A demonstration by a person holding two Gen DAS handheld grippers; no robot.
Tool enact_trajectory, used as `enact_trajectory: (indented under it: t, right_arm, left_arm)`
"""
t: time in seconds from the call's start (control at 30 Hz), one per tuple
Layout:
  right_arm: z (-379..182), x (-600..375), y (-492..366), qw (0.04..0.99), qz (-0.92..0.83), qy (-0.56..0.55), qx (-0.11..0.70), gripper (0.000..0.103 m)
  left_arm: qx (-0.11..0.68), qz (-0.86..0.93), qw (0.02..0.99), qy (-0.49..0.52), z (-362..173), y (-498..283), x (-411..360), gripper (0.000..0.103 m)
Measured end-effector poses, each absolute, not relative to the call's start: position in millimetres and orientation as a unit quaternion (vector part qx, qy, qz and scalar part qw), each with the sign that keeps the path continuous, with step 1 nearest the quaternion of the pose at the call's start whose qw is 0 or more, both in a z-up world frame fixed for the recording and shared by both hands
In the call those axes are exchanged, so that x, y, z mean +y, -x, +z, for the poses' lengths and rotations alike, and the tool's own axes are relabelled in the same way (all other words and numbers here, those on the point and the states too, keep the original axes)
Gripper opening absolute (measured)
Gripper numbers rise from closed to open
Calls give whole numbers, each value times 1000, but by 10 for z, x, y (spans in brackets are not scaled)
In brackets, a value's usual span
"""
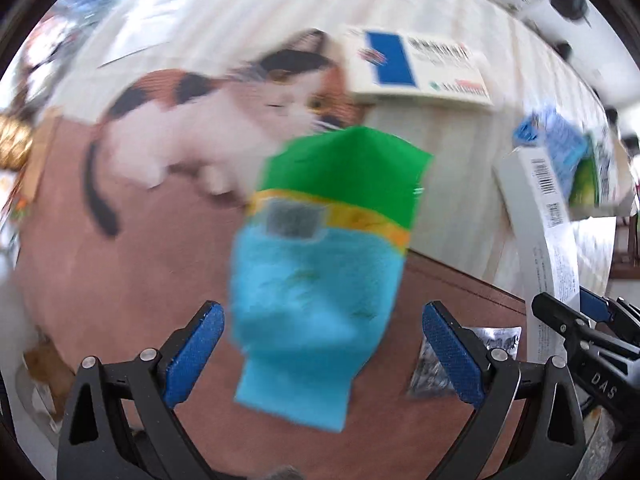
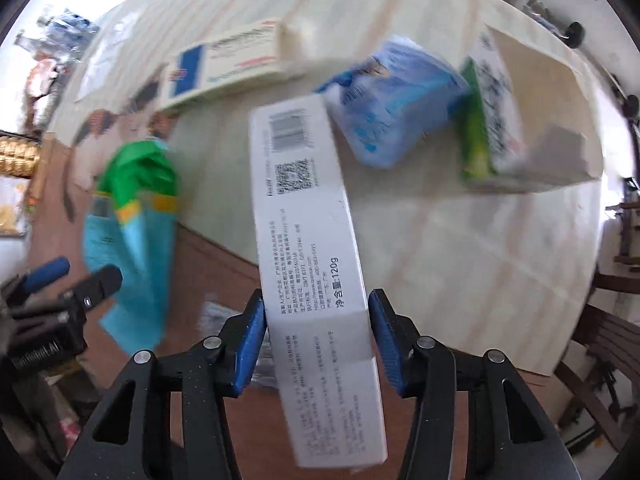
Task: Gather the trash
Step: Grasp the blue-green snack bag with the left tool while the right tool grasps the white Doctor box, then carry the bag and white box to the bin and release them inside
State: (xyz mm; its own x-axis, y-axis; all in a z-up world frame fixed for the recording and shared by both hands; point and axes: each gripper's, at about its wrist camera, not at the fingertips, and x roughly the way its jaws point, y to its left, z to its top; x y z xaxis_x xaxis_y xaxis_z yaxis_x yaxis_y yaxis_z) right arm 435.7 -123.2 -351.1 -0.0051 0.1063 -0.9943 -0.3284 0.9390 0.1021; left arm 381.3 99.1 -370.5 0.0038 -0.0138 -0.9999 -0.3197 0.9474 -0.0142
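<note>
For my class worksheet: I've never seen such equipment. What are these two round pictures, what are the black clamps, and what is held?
A person carries a hand-held gripper in each hand; a fisheye camera on each looks along its fingers. One picture comes from the left hand-held gripper: jaws open, a blurred blue-and-green plastic packet between them untouched, a calico cat beyond. The other comes from the right hand-held gripper, clamped on a long white cardboard box. A blue-and-white flat carton lies on the pale striped table.
</note>
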Motion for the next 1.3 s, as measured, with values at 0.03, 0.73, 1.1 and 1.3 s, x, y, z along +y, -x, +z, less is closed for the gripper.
enact_trajectory:
  t: [0.03, 0.73, 1.1, 1.3]
  right_arm:
    - [-3572, -1271, -4371, 698, 148, 80, 696, 53]
    - [-3781, -1083, -4255, 708, 151, 112, 680, 49]
    - [-3246, -784, -3703, 720, 236, 115, 642, 49]
    - [-2864, -496, -3059, 718, 286, 126, 622, 49]
  left_arm:
    - [705, 109, 693, 106, -3777, -3880, 952, 102]
    - [654, 152, 723, 162, -3630, -3834, 1032, 72]
    - [580, 229, 755, 203, -2836, -2649, 1255, 72]
    - [534, 271, 763, 243, -2575, -1586, 1469, 72]
